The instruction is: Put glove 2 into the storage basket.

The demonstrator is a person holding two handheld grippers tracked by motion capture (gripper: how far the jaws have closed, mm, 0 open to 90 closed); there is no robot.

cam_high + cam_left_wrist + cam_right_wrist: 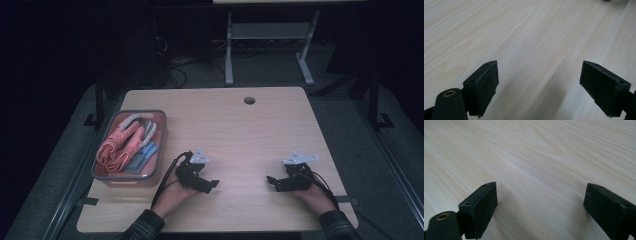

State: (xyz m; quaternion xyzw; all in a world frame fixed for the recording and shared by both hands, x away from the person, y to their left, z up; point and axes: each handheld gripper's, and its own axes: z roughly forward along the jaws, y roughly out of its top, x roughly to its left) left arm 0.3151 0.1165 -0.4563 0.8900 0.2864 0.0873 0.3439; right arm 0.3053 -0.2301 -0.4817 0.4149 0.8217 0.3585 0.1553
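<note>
Resting low over bare table [240,130], left gripper [212,184] and right gripper [270,181], both wide open, empty; tray [160,150] left.

You have bare table [240,130] ahead of and between both grippers; the one obstacle is the tray [161,145] of gloves [125,142] at the left edge

Left gripper [212,185] low, fingers [484,85] spread wide, right gripper [270,181] likewise, facing inward

Pale wooden table [240,130] — a pink tray [158,150] of gloves [122,142] rests at its left.
</note>
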